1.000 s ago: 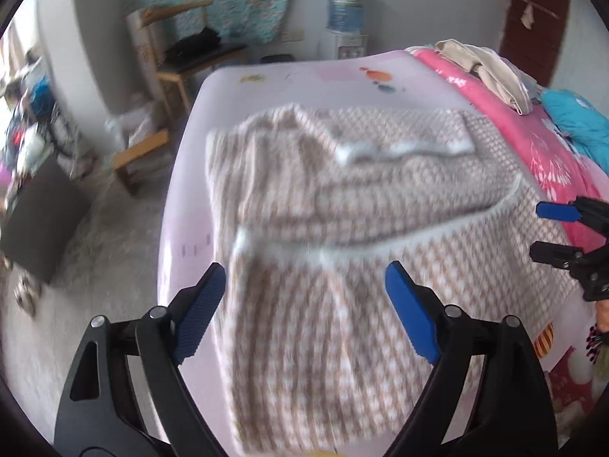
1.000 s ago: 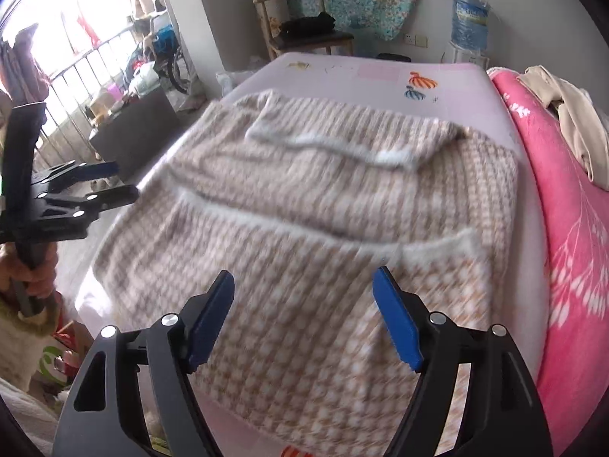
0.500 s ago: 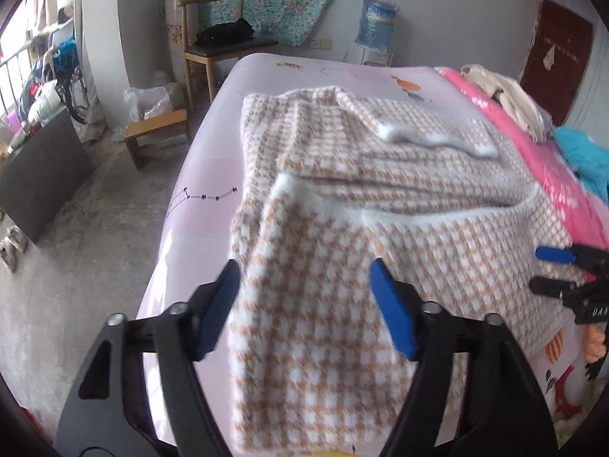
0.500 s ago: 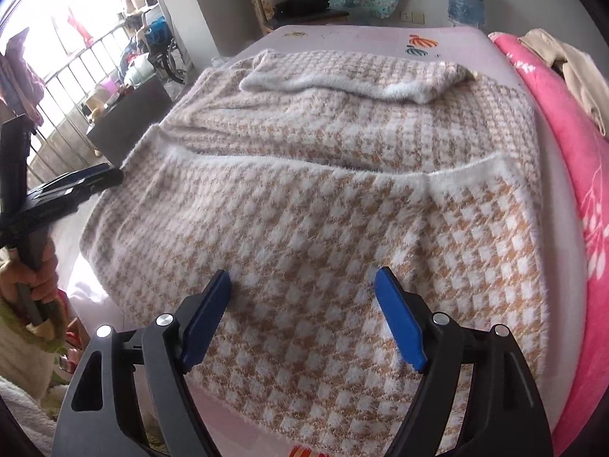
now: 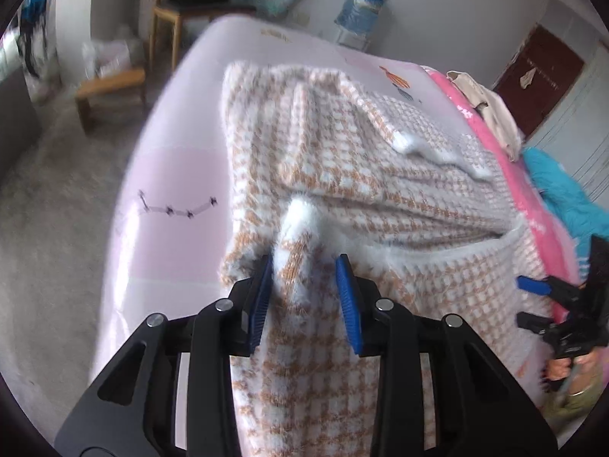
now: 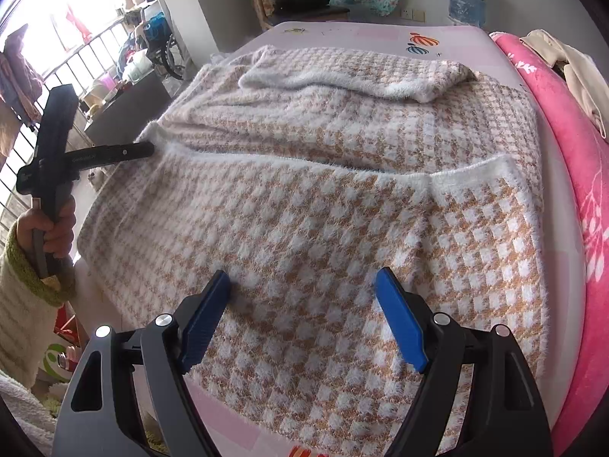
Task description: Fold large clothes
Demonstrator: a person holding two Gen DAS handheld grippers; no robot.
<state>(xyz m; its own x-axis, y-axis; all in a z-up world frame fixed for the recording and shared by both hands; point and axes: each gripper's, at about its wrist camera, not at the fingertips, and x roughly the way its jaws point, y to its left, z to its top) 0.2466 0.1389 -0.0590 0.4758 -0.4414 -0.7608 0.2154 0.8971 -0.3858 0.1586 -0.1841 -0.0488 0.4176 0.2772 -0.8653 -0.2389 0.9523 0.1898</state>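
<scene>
Bed lies under both grippers, the sweater spread flat across it. Left gripper has just been closing, a raised fold of sweater edge bunched between its 2 pads. Right gripper hangs wide apart above the near hem, holding nothing.

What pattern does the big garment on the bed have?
The garment has a tan-and-white houndstooth check with fuzzy white edges, clearest in the right wrist view.
</scene>
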